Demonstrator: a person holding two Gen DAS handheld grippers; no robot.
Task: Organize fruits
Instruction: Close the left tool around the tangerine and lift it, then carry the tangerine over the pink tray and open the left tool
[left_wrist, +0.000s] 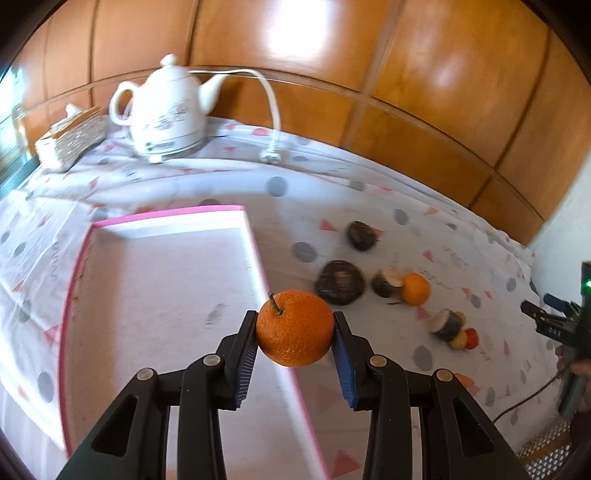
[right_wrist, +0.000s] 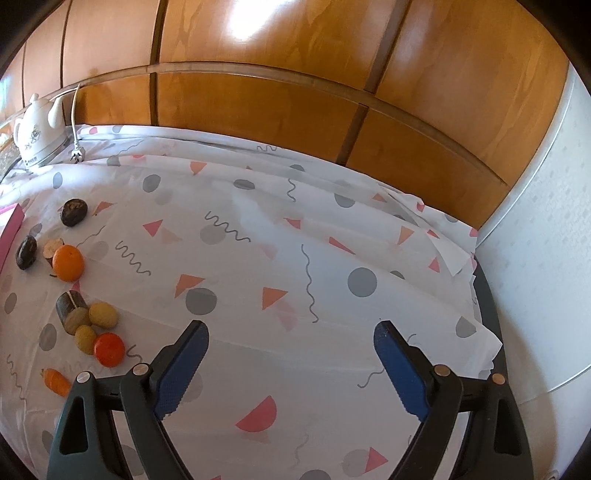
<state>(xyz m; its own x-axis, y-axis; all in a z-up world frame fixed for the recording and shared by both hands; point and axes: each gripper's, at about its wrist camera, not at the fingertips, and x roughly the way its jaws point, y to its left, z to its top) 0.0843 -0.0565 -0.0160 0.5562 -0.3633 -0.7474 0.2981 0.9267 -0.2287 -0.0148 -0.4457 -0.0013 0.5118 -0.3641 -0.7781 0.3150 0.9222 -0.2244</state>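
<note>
My left gripper is shut on an orange mandarin with a short stem, held above the right rim of a pink-edged white tray. Loose fruit lies on the patterned tablecloth: a second mandarin, dark brown fruits, cut pieces with pale faces, yellowish small fruits, a red-orange fruit and a small carrot-like piece. My right gripper stands open over bare cloth, right of the fruit, nothing between its blue pads.
A white teapot-shaped kettle with cord and plug stands at the back left beside a tissue box. Wooden panelling runs behind the table. The other gripper and a hand show at the right edge. A white wall borders the right.
</note>
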